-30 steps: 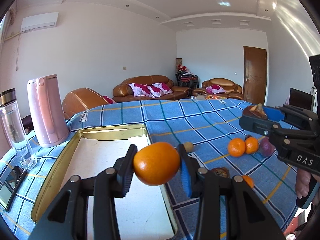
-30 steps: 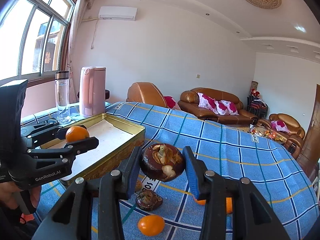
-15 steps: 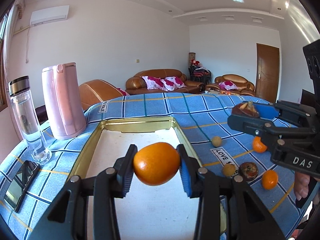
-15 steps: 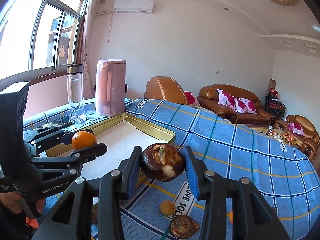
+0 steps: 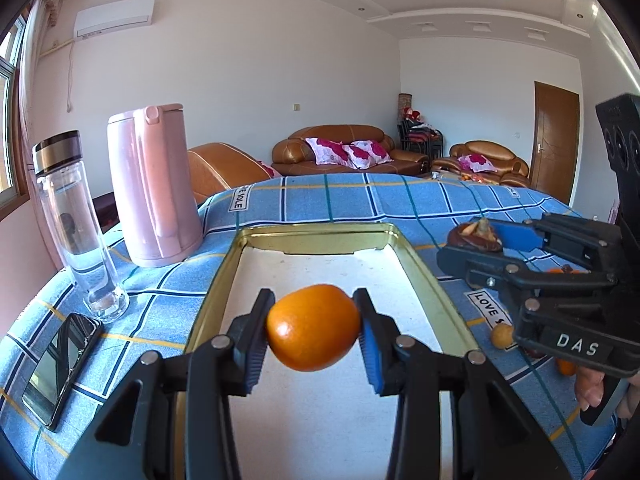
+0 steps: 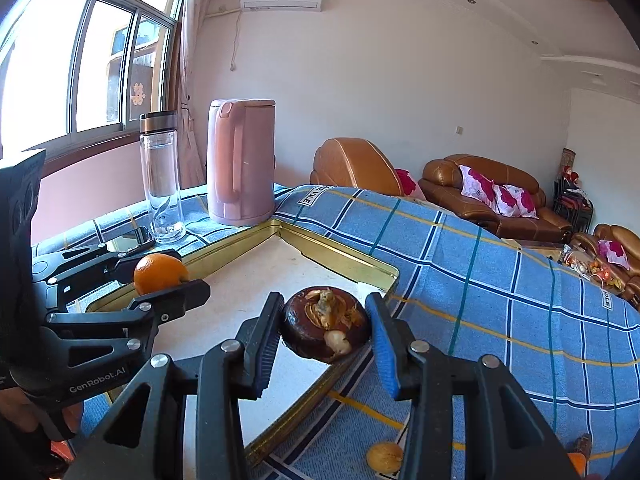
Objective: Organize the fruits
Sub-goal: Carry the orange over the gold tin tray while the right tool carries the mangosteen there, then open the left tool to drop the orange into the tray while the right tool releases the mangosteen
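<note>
My left gripper (image 5: 314,330) is shut on an orange (image 5: 313,328) and holds it above the gold tray (image 5: 416,256) with a white floor. The orange also shows in the right wrist view (image 6: 160,273). My right gripper (image 6: 325,330) is shut on a dark brown mangosteen (image 6: 325,329) above the tray's right rim (image 6: 340,264); the mangosteen also shows in the left wrist view (image 5: 474,236). Loose fruit lies on the blue checked cloth right of the tray: a small yellow-brown fruit (image 5: 502,335) (image 6: 385,457) and oranges (image 5: 566,366).
A pink kettle (image 5: 154,188), a clear bottle (image 5: 76,220) and a phone (image 5: 60,364) stand left of the tray. Sofas (image 5: 344,150) lie beyond the table's far edge.
Both grippers moved left over the tray with their fruit. The loose fruit on the cloth has slid to the right edge of view.
</note>
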Demonstrator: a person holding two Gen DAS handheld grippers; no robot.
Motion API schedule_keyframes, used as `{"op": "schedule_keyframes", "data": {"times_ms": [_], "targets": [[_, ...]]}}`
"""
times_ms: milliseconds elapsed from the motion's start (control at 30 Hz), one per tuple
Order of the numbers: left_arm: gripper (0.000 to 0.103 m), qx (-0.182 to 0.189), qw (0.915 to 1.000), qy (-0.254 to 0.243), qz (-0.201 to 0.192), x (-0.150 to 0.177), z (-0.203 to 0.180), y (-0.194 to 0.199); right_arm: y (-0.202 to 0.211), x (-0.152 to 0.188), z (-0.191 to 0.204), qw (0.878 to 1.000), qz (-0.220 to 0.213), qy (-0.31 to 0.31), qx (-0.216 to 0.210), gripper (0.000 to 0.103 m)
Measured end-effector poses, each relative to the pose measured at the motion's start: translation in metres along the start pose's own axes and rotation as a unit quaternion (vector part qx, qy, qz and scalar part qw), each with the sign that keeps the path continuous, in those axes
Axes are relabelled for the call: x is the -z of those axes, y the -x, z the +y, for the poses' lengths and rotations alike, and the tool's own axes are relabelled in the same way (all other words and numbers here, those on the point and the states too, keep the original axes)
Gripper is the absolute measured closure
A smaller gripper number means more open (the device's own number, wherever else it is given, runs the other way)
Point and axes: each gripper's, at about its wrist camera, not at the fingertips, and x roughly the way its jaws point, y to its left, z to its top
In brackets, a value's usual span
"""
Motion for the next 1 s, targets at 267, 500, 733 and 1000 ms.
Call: {"op": "schedule_keyframes", "data": {"times_ms": [267,500,733,1000], "targets": [[0.061,-0.015,0.9998,0.001,0.016,-0.003,0.018,-0.006,-0.027,0.002,0.018,1.0,0.024,0.01,-0.015,0.059],[0.061,-0.024,0.9992,0.007,0.029,-0.005,0.033,-0.013,-0.042,0.006,0.024,0.999,0.041,0.011,-0.014,0.059],[0.061,-0.026,0.9989,0.002,0.04,-0.003,0.032,-0.019,-0.051,0.009,0.025,0.998,0.054,0.011,-0.01,0.059],[0.061,-0.023,0.9986,-0.005,0.047,-0.002,0.028,-0.025,-0.056,0.009,0.027,0.998,0.067,0.017,-0.002,0.059]]}}
